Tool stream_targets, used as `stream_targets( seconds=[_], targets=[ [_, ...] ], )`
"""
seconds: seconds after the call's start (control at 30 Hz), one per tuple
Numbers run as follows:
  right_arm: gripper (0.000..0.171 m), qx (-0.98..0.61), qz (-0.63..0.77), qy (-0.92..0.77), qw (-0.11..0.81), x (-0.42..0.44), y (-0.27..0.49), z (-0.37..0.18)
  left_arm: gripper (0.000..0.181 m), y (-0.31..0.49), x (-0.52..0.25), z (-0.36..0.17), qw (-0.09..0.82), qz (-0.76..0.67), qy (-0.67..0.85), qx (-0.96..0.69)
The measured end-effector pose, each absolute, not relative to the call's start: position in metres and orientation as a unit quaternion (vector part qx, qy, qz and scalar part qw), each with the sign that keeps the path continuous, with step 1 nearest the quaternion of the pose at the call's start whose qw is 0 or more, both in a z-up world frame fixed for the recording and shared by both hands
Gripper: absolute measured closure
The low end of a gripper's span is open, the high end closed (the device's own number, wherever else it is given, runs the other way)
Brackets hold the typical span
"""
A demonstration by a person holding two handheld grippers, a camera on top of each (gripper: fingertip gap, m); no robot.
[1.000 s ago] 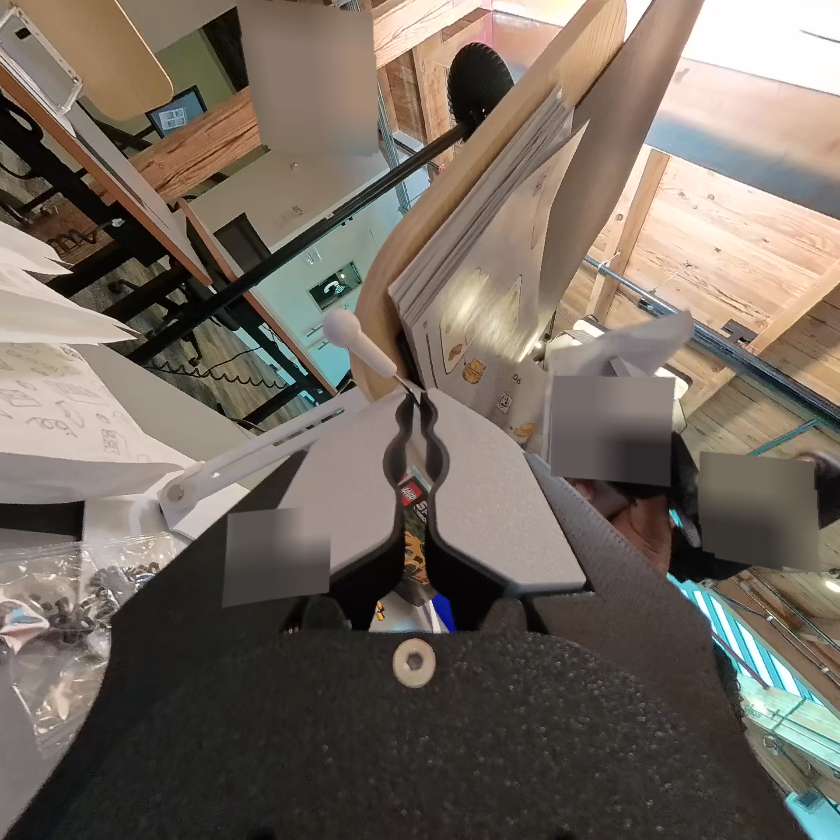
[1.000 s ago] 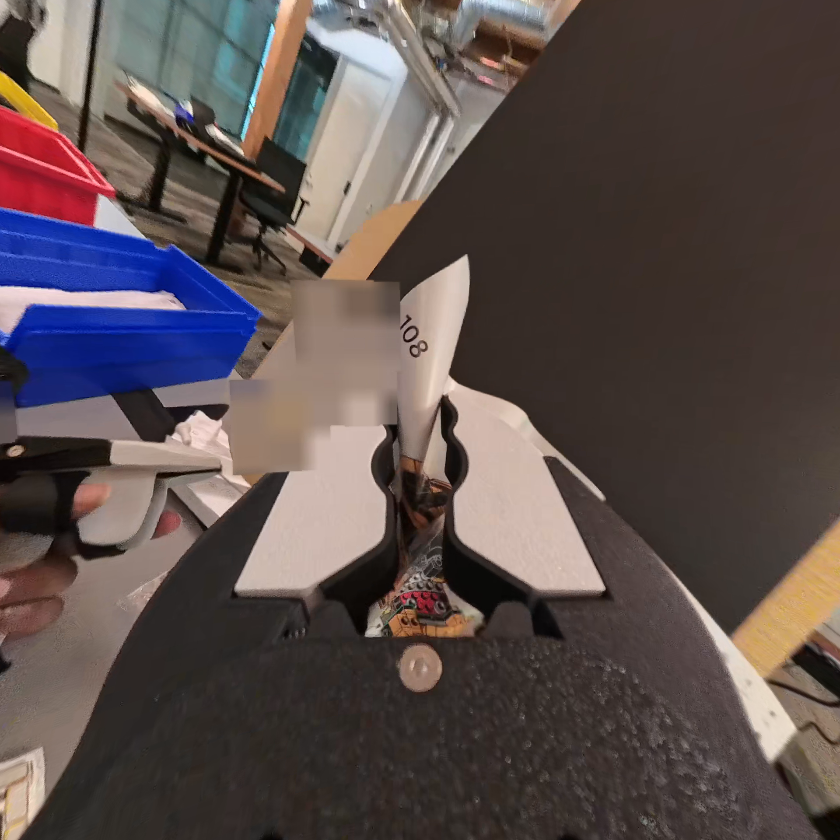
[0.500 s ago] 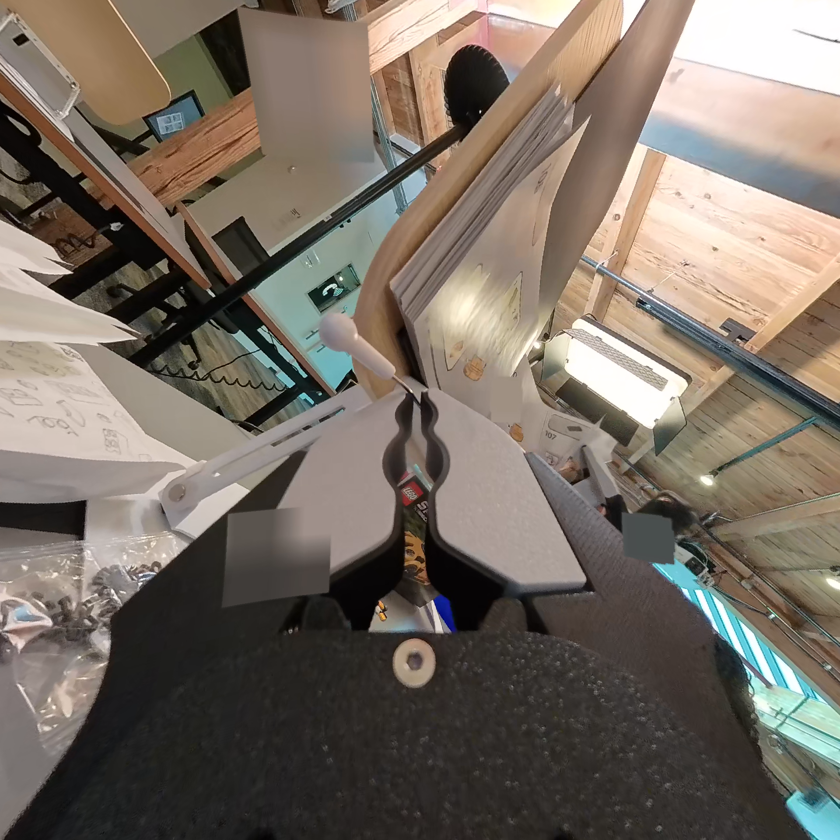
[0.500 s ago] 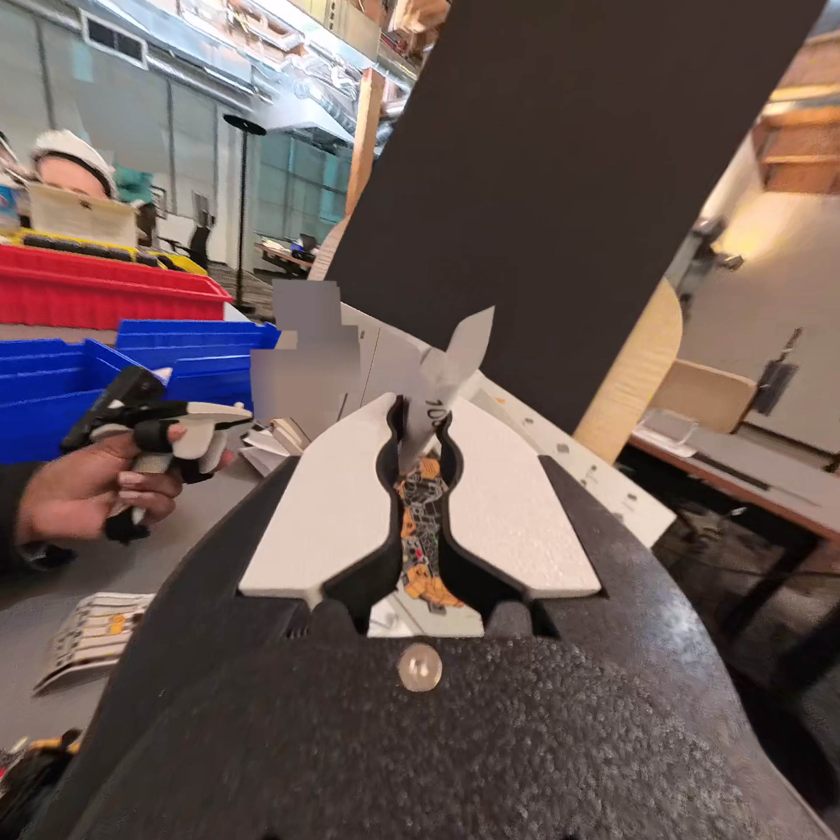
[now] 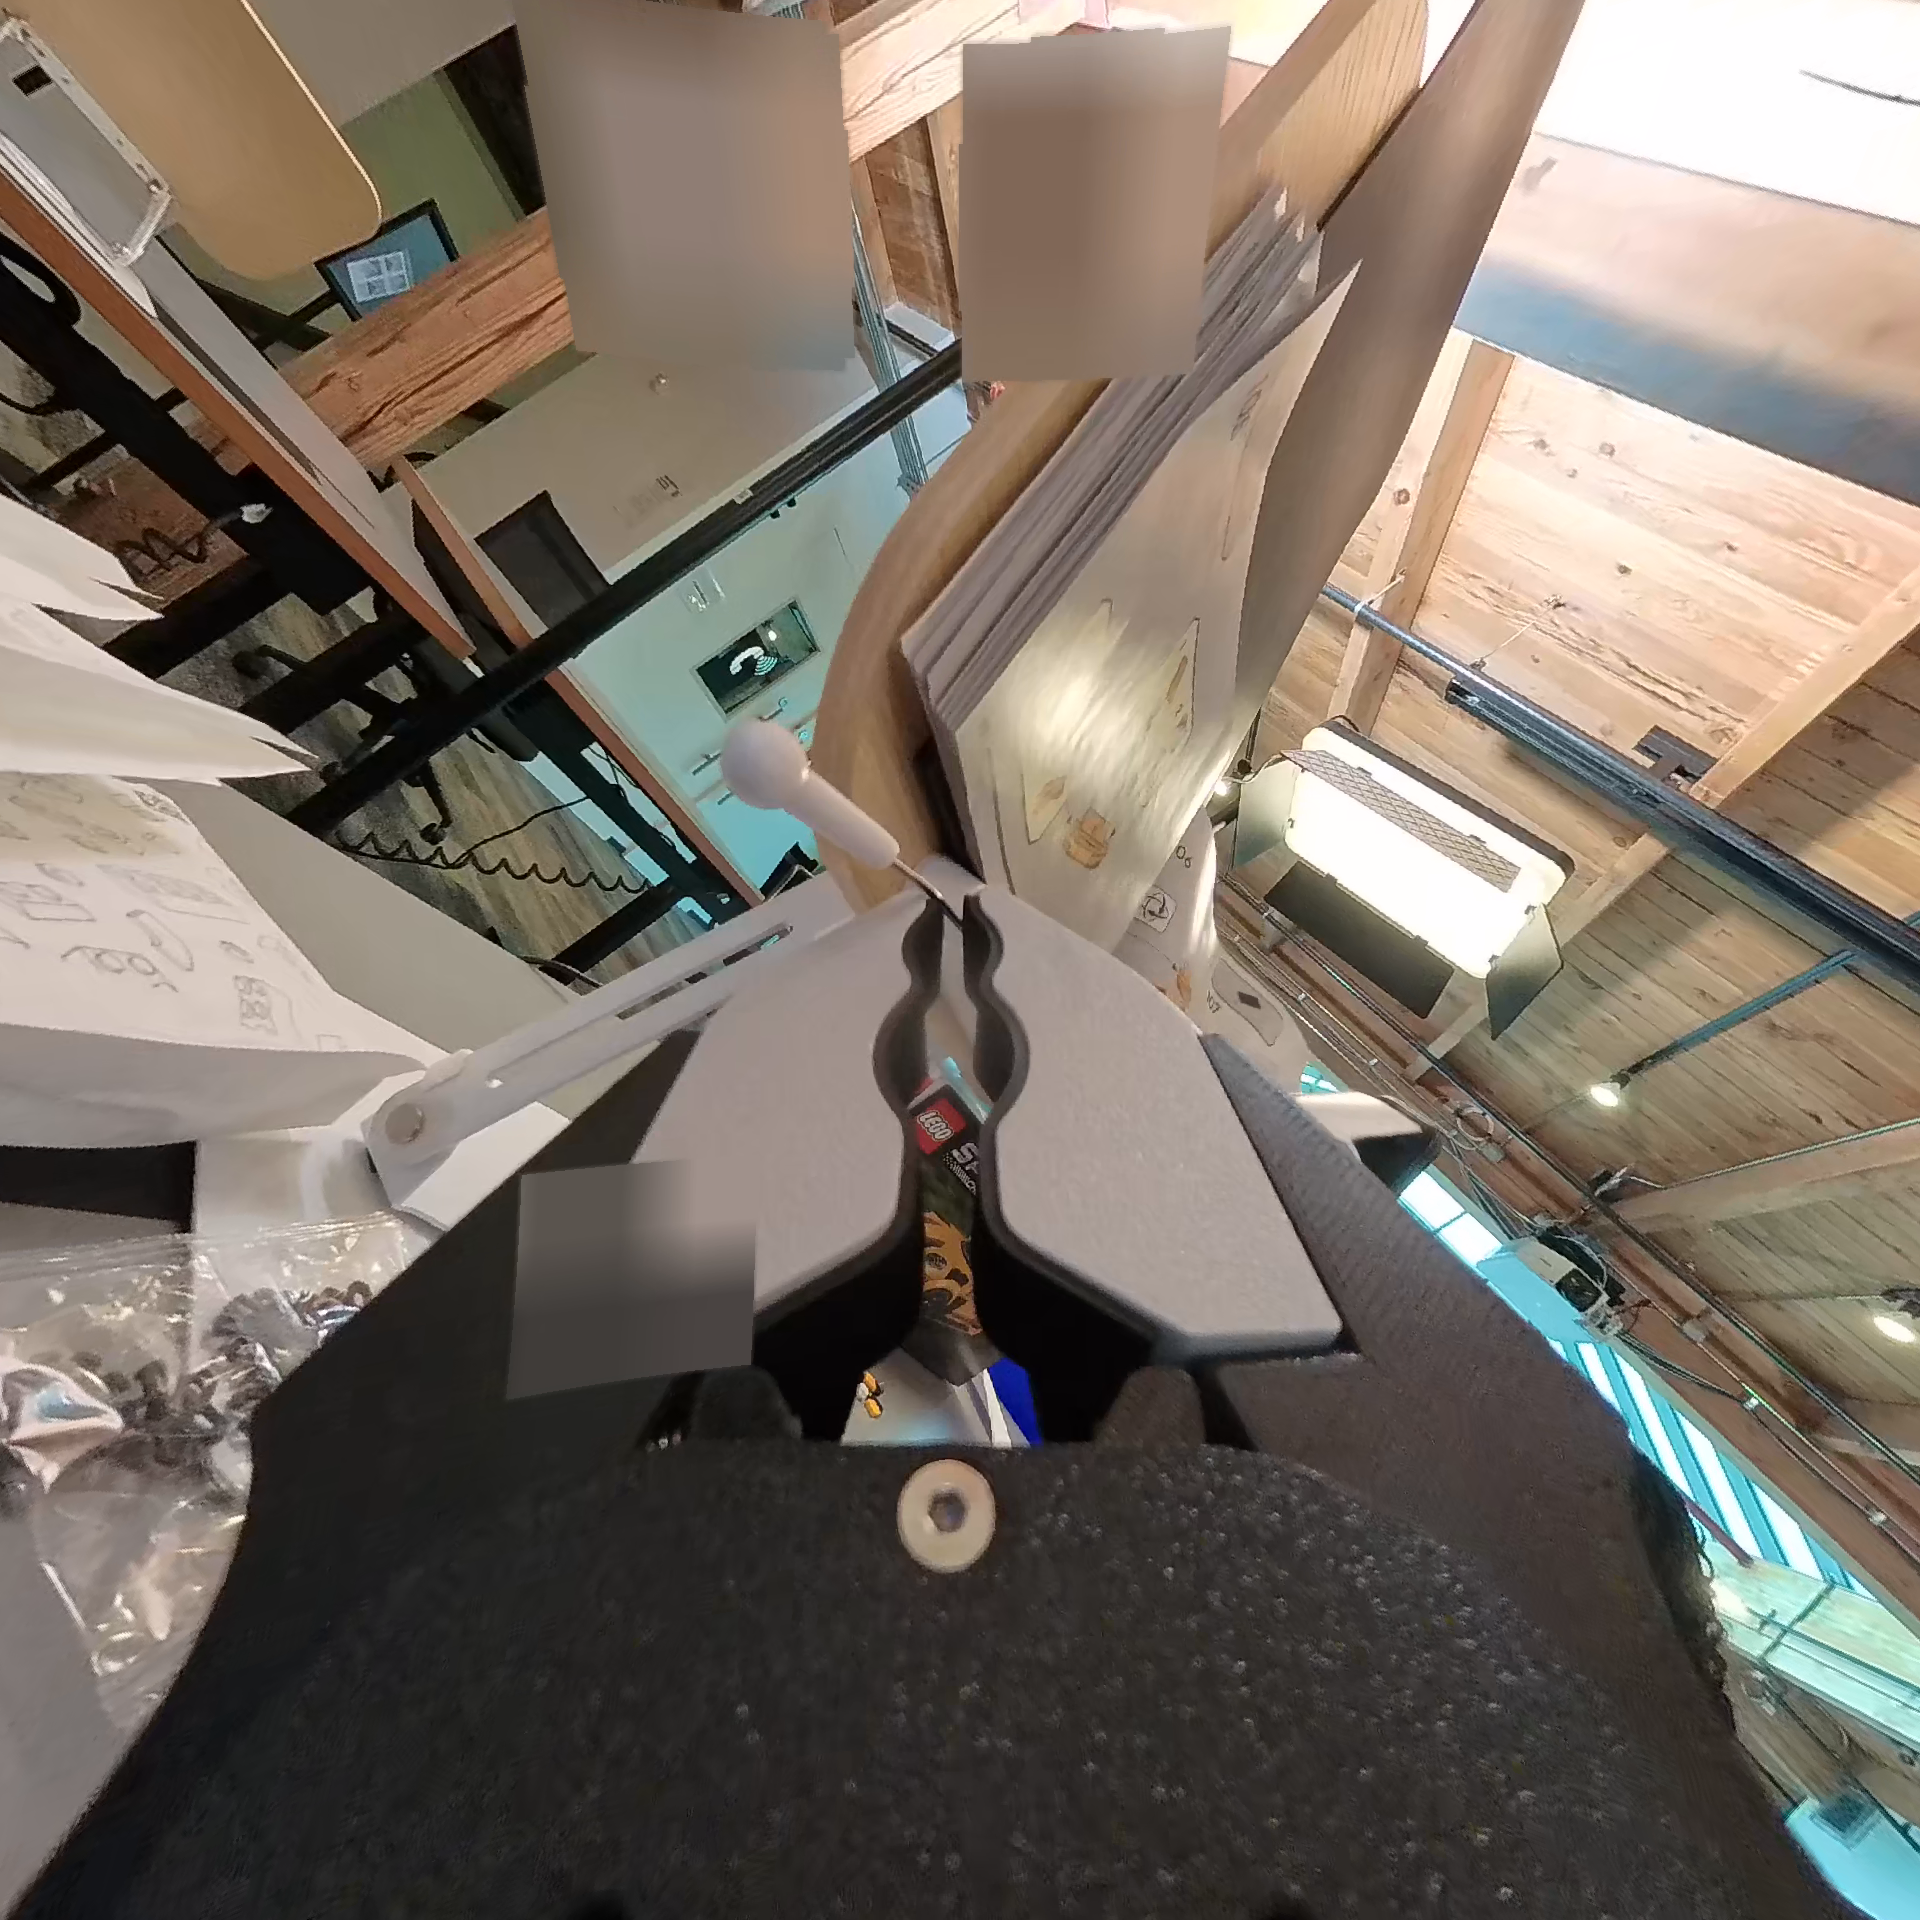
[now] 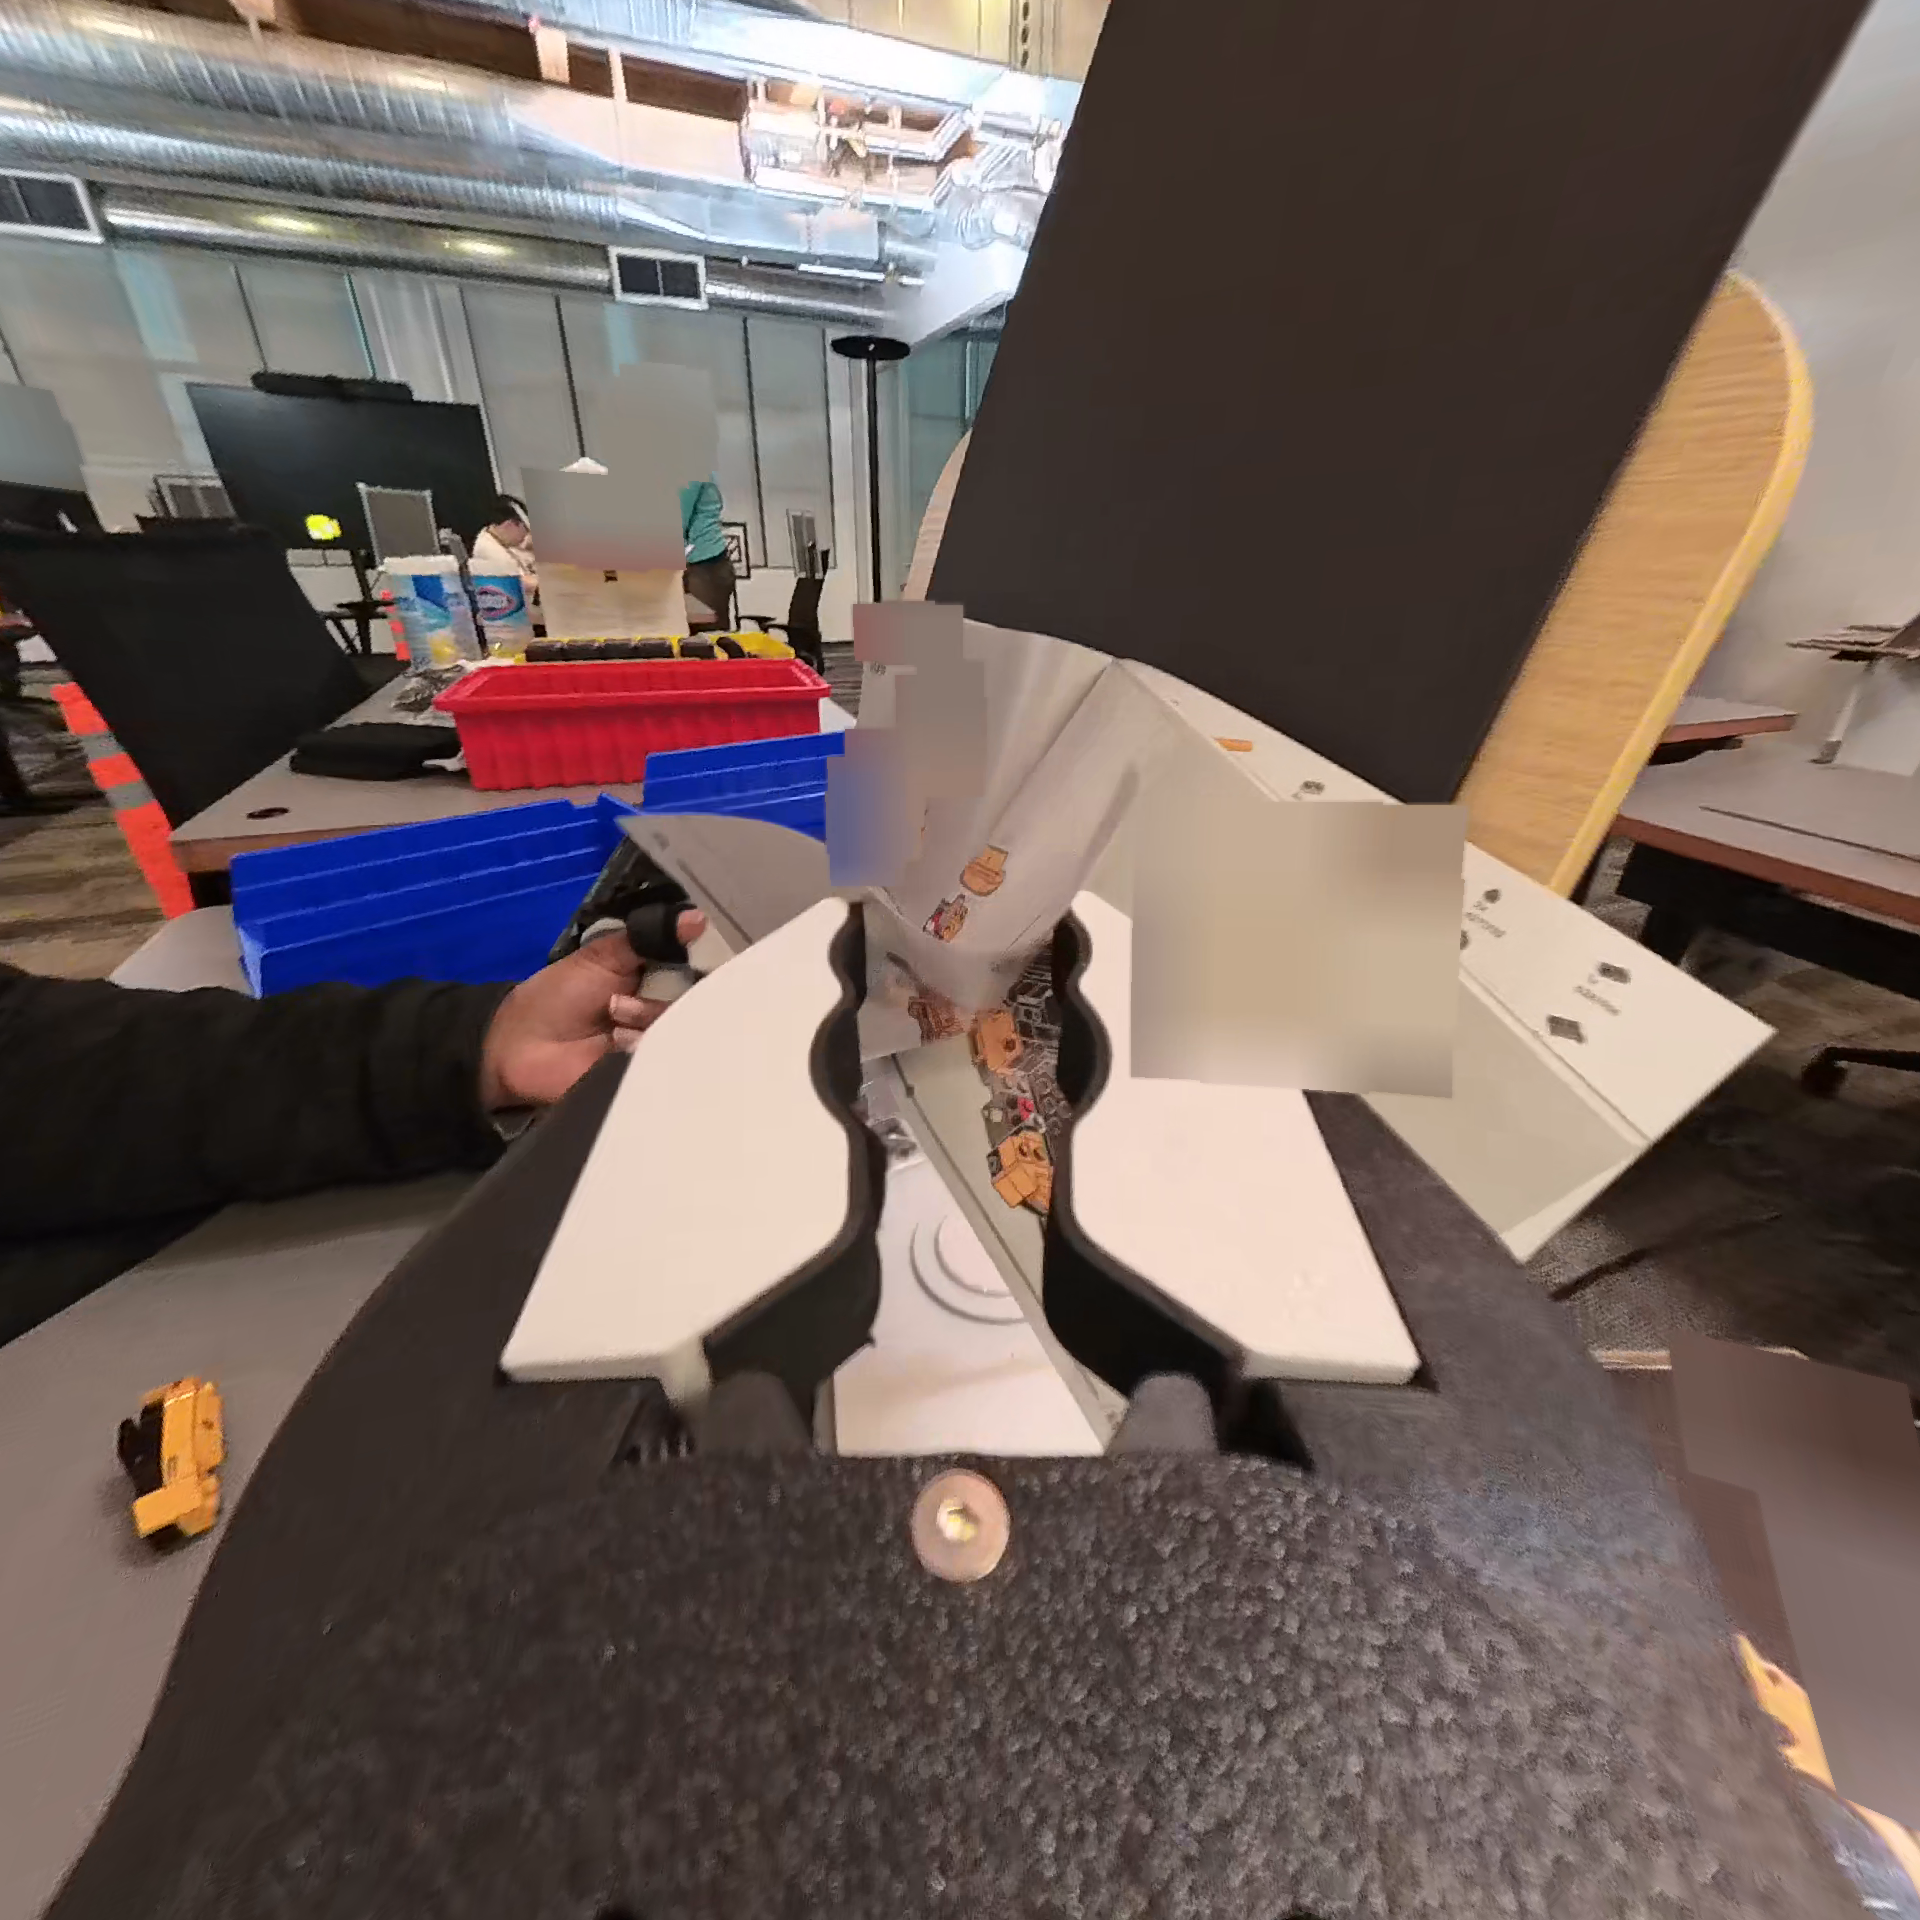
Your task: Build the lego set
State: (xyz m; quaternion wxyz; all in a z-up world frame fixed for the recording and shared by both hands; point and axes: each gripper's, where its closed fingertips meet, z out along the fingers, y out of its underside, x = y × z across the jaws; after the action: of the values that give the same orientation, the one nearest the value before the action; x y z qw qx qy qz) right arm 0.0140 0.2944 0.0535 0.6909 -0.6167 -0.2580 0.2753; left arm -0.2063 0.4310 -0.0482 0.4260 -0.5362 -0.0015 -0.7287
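The instruction booklet [image 5: 1101, 644] stands open on a white stand [image 5: 582, 1039] against a wooden board. My left gripper [image 5: 956, 909] is shut on the thin metal wire of the stand's page holder, which ends in a white knob [image 5: 774, 764]. My right gripper [image 6: 961, 925] is open. A loose curled page [image 6: 997, 831] of the booklet rises between its fingers, and the pads do not press on it. The booklet's open right page [image 6: 1558, 987] lies beyond. A small yellow lego vehicle [image 6: 171, 1470] lies on the grey table at the lower left.
A person's hand [image 6: 561, 1018] in a dark sleeve holds the left gripper's handle. Blue bins [image 6: 416, 894] and a red bin [image 6: 634, 727] stand behind. A black board [image 6: 1351, 364] rises behind the booklet. A clear bag of dark pieces [image 5: 125, 1382] and printed sheets [image 5: 135, 935] lie at the left. The left gripper's tips are roughly 30 centimetres from the right gripper's. Left tips and right tips are each some 35 centimetres from the small yellow lego vehicle [image 6: 171, 1470].
My right gripper's fingers have spread apart and let go of the page they pinched; it now stands loose between them. The right view has swung round. My left gripper stays shut on the wire.
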Motion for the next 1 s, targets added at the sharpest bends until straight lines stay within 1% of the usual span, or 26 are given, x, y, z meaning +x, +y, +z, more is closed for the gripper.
stream_targets(
  seconds=[0.2,0.5,0.73,1.0],
  targets=[
    [0.127,-0.619,0.302,-0.281,0.669,0.004,0.283,0.054,0.178,0.431,-0.206,-0.048,0.427,-0.728,0.001,-0.537],
    [0.127,-0.621,0.34,-0.291,0.644,0.005,0.268,0.051,0.178,0.431,-0.206,-0.049,0.427,-0.727,0.003,-0.537],
    [0.129,-0.625,0.337,-0.293,0.64,0.003,0.268,0.047,0.178,0.43,-0.206,-0.049,0.43,-0.728,0.002,-0.534],
    [0.131,-0.629,0.335,-0.307,0.63,-0.013,0.275,0.047,0.178,0.429,-0.206,-0.05,0.41,-0.753,-0.019,-0.514]
  ],
)
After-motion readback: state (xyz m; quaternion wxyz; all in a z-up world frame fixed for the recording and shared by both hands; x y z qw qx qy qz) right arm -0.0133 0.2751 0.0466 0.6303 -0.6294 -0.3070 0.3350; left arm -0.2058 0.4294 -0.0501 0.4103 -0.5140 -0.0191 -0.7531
